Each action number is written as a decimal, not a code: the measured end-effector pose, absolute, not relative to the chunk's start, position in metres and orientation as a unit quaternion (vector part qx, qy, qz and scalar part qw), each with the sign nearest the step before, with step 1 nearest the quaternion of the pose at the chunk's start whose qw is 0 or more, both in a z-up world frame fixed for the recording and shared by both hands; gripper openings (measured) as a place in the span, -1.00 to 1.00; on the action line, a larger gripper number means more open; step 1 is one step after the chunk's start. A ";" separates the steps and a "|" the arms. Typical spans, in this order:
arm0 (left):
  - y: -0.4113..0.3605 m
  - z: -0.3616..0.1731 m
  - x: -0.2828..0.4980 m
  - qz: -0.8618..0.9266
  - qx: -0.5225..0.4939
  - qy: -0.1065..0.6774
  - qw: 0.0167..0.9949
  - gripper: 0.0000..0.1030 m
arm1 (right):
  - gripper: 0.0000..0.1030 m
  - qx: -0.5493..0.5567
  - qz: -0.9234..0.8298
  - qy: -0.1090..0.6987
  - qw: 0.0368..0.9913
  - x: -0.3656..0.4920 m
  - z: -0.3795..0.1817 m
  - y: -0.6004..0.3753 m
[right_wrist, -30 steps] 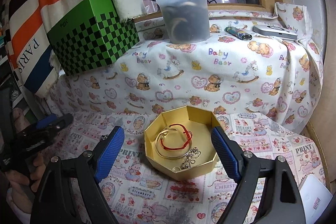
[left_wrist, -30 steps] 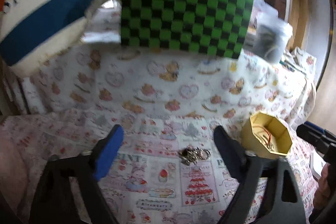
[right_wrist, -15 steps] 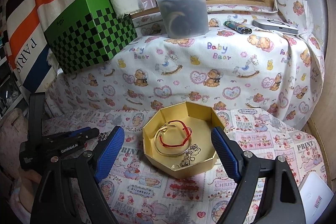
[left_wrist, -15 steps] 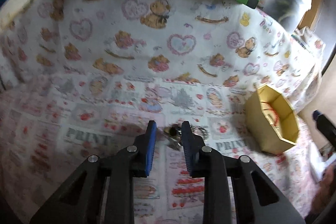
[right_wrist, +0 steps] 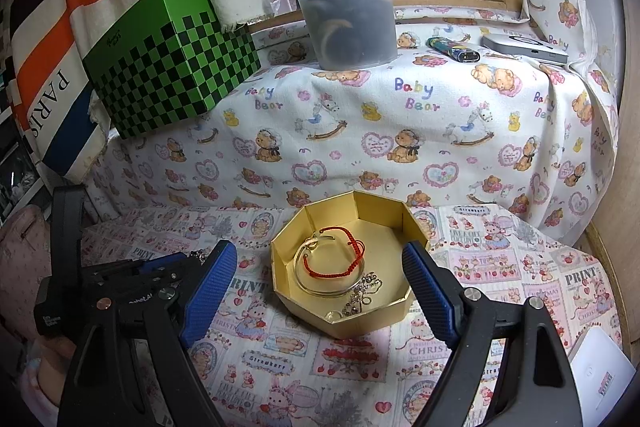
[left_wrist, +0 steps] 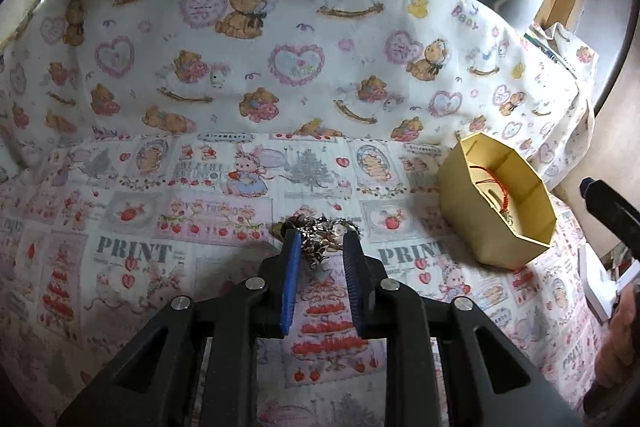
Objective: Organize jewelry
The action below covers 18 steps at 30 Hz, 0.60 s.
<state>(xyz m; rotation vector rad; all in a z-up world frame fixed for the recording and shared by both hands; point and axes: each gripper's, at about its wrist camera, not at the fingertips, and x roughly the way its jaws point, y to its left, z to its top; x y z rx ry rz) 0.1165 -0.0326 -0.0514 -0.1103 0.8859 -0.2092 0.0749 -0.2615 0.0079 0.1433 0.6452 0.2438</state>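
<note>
A tangled bunch of silver jewelry [left_wrist: 318,227] lies on the printed cloth [left_wrist: 200,227]. My left gripper [left_wrist: 320,243] points down at it, jaws closing, and both blue pads touch the bunch at their tips. A gold octagonal box [left_wrist: 480,227] stands to its right. In the right wrist view the box [right_wrist: 372,319] holds a red cord bracelet [right_wrist: 340,259], a thin bangle [right_wrist: 320,287] and a silver chain [right_wrist: 360,295]. My right gripper [right_wrist: 320,251] hangs open just in front of the box, with nothing in it. The left gripper [right_wrist: 176,261] shows at the lower left.
On the raised bear-print ledge stand a green checkered box [right_wrist: 168,67], a lidded plastic tub [right_wrist: 344,19], a lighter [right_wrist: 452,49] and a flat silver device [right_wrist: 524,47]. A striped bag [right_wrist: 52,27] leans at the left. A white card [right_wrist: 600,375] lies at the lower right.
The left gripper came down and forward onto the silver bunch, and its jaws went from wide apart to nearly together around it. The right gripper stayed where it was, open.
</note>
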 end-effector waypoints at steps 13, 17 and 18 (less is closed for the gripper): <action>-0.015 -0.024 0.099 -0.114 -0.086 0.397 0.907 -0.99 | 0.67 0.068 0.122 0.316 0.938 0.074 0.009 -0.259; -0.013 -0.016 0.094 -0.109 -0.086 0.388 0.911 -0.99 | 0.67 0.067 0.122 0.316 0.938 0.073 0.009 -0.258; -0.013 -0.013 0.092 -0.106 -0.082 0.383 0.914 -0.99 | 0.67 0.066 0.123 0.316 0.938 0.072 0.009 -0.257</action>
